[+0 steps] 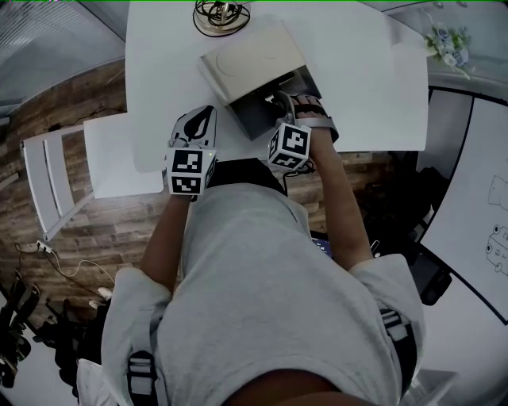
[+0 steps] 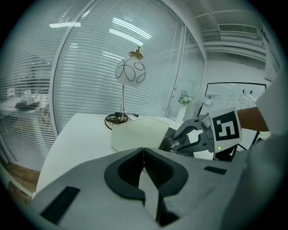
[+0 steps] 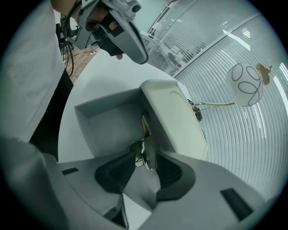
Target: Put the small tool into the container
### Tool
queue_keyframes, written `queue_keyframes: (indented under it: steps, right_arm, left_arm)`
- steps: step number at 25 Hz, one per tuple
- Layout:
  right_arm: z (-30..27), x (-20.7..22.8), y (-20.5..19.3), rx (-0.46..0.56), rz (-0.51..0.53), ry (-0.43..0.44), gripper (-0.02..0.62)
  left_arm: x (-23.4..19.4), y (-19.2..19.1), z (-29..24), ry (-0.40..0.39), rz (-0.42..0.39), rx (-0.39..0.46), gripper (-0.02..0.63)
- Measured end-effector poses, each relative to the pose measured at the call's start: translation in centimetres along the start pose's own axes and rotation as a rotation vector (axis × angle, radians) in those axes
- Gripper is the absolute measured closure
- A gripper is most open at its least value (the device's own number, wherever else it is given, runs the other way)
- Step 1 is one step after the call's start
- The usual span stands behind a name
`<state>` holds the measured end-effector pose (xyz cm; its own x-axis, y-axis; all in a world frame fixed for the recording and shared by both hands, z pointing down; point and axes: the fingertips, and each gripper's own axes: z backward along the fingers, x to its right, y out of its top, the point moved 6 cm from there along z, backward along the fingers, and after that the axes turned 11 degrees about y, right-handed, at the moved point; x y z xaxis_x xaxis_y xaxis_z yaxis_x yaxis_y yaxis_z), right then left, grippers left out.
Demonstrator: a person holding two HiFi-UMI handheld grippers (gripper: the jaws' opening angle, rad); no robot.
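The container is a grey open box (image 1: 255, 115) with a cream lid (image 1: 250, 59) pushed back, on the white table (image 1: 159, 63). My right gripper (image 1: 295, 107) reaches into the box from the near side. In the right gripper view its jaws (image 3: 144, 158) stand apart, and a small shiny metal tool (image 3: 145, 137) stands upright in the gap, inside the box (image 3: 103, 126) against the lid's edge (image 3: 173, 117). The pads do not press on it. My left gripper (image 1: 197, 127) hovers left of the box. Its jaws (image 2: 144, 155) are shut with nothing between them.
A lamp with a round white shade (image 2: 130, 72) stands on a wire base (image 1: 222, 16) behind the container. A vase of flowers (image 1: 448, 40) is at the table's far right. A white chair (image 1: 48, 182) stands at left and a whiteboard (image 1: 484, 206) at right.
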<state>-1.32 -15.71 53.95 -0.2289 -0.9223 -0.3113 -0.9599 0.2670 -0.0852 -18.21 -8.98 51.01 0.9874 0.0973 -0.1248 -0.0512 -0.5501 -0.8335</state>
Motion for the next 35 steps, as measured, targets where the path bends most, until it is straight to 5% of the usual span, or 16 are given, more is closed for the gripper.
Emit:
queue_keyframes:
  steps: [7,14,22,26,35]
  right_arm:
    - [2.1,-0.7,0.5,0.108,-0.215,-0.006,0.451]
    - [5.5,-2.1,0.9,0.282,-0.583,-0.095,0.552]
    - [9.2,-3.6,0.2,0.583,-1.013,-0.157,0.566]
    - [10.1,-3.6,-1.3,0.674,-1.1,-0.175,0.566]
    - [13.8,-3.4,-4.4,0.843,-1.097,-0.24,0.568]
  left_arm:
    - [0.4,-0.2,0.7,-0.038,-0.01,0.003,0.581]
    - [1.6,0.3,1.1,-0.145,-0.009,0.009,0.581]
    - [4.4,0.7,1.2,-0.228,-0.031,0.006,0.581]
    - [5.8,1.1,1.4,-0.222,-0.043,0.017,0.581]
    - [8.3,1.8,3.0,-0.071,-0.017,0.045,0.581]
